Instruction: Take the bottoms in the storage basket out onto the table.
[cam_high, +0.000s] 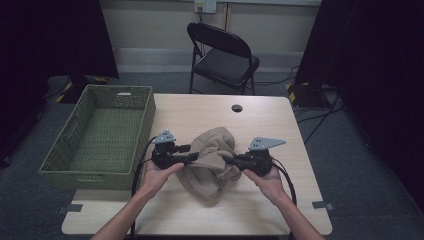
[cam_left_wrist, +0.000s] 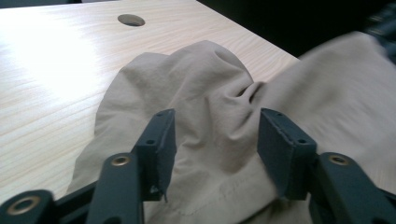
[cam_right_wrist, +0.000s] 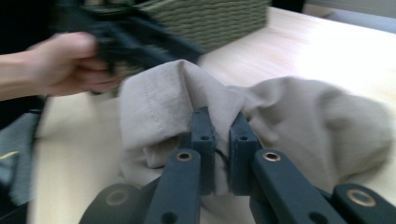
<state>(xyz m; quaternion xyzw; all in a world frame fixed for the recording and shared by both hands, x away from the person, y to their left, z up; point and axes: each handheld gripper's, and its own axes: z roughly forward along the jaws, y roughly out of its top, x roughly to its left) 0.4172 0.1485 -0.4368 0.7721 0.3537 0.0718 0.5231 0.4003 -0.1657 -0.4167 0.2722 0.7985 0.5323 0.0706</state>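
So from where I'm standing, closest to me are the person's two hands, each working a gripper over a crumpled tan cloth (cam_high: 212, 159), some kind of garment, can't tell which. The right gripper (cam_right_wrist: 220, 140) has its fingers pressed nearly together with a fold of the fabric pinched between them, so that side has a real hold. The left gripper (cam_left_wrist: 215, 140) is a different story: its fingers are spread wide, with the cloth bunched up between and just past the tips, nothing clamped yet. In the high view the two grippers point at each other from either side of the heap, which sits on the wooden worktop (cam_high: 260, 125) between them.

My read: this is the grab-the-second-edge step, probably getting the cloth held on both sides so it can be lifted or spread out. Next move needs the left fingers to close on an edge or seam, not just a puffy wrinkle, or it'll slip.

Farther out, off beyond the left fingers, there's a woven green basket (cam_high: 102, 131) sitting open, likely where this ends up. Behind the worktop stands a black folding chair (cam_high: 222, 55).
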